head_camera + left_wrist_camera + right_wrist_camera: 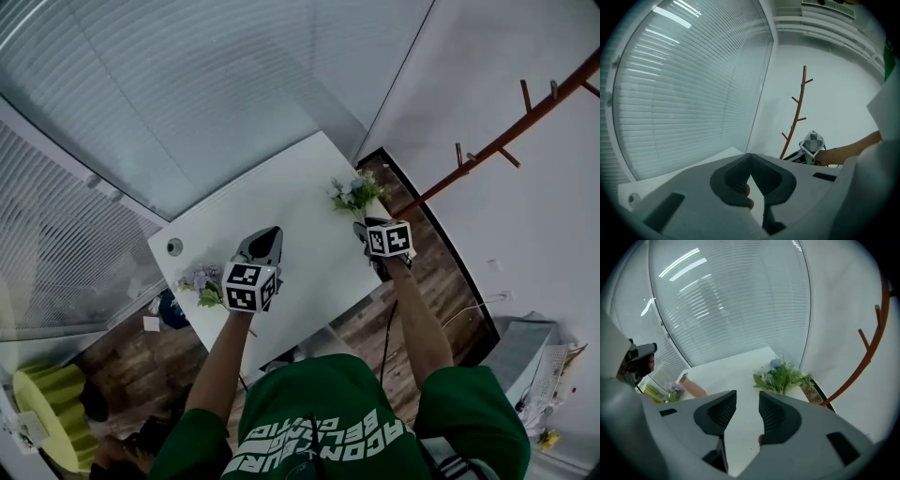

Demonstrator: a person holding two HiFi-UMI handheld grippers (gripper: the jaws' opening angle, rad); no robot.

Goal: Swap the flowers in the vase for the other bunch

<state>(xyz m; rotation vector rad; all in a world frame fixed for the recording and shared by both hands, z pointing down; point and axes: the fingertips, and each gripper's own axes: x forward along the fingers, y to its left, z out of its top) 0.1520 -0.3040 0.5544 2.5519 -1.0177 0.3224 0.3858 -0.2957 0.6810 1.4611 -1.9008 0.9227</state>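
Observation:
A green-and-white bunch of flowers (354, 194) (780, 376) lies at the far right corner of the white table (281, 206). A purple bunch (200, 281) (672, 391) lies at the table's left edge. Between them, near the left side, is a tan vase (174, 247) (691, 387) with nothing in it. My right gripper (364, 227) (747, 397) hangs above the table just short of the green bunch, open and empty. Over the table's near left part, my left gripper (270, 232) (750, 157) is shut with its tips together, holding nothing.
A reddish-brown coat rack (506, 141) (799, 112) (872, 348) stands by the white wall on the right. A glass wall with blinds (187, 84) runs behind the table. A yellow-green seat (47, 412) and a blue object (173, 309) sit on the wooden floor at the left.

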